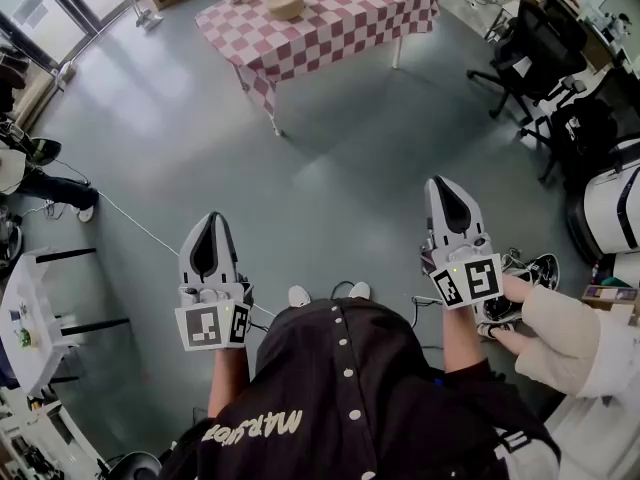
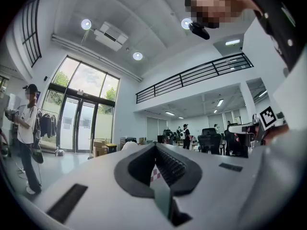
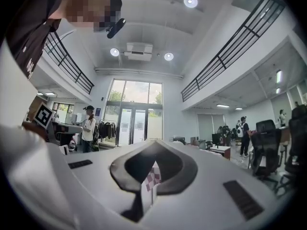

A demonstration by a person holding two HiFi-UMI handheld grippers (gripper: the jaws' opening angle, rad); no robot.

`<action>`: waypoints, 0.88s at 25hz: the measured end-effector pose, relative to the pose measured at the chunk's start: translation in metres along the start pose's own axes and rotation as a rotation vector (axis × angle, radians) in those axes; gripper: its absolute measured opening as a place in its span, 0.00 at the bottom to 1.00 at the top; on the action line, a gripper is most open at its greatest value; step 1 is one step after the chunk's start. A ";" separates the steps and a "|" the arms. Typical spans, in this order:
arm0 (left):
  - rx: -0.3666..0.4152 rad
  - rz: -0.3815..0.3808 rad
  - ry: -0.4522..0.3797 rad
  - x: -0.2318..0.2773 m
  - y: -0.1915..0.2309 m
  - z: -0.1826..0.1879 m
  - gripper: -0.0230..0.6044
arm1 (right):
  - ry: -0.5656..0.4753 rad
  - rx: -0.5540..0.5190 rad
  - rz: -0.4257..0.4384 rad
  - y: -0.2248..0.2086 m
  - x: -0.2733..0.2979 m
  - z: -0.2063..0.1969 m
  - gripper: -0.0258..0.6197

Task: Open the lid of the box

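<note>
Nothing is happening to the box point(image 1: 285, 1) yet; it is sitting on the checkered worktop point(image 1: 345, 30), well away. The left tool point(image 1: 212, 220) and right tool point(image 1: 442, 186) are clenched, gripping nothing.

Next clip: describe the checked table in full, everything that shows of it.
The table stands at the top of the head view on the grey floor. A pink-and-white checked cloth covers its top and hangs down the sides; two white legs show beneath. On it rest a round tan object with a hollow centre and a few small pale items near the far edge, too small to name.
</note>
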State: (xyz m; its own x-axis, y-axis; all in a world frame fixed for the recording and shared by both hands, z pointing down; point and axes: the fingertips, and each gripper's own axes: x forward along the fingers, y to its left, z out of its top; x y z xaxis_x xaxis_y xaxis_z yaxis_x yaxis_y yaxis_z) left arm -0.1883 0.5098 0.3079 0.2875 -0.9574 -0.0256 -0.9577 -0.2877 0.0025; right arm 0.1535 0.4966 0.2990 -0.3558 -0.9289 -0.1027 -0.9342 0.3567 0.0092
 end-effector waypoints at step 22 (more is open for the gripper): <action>-0.002 0.011 -0.003 -0.006 0.003 -0.001 0.05 | -0.007 0.034 0.075 0.016 0.002 0.000 0.38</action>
State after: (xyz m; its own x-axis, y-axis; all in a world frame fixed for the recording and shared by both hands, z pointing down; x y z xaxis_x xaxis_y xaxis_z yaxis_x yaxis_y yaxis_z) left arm -0.1931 0.5145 0.3090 0.2768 -0.9605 -0.0284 -0.9609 -0.2770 0.0053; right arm 0.1381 0.5006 0.2987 -0.4242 -0.8989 -0.1097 -0.9034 0.4284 -0.0168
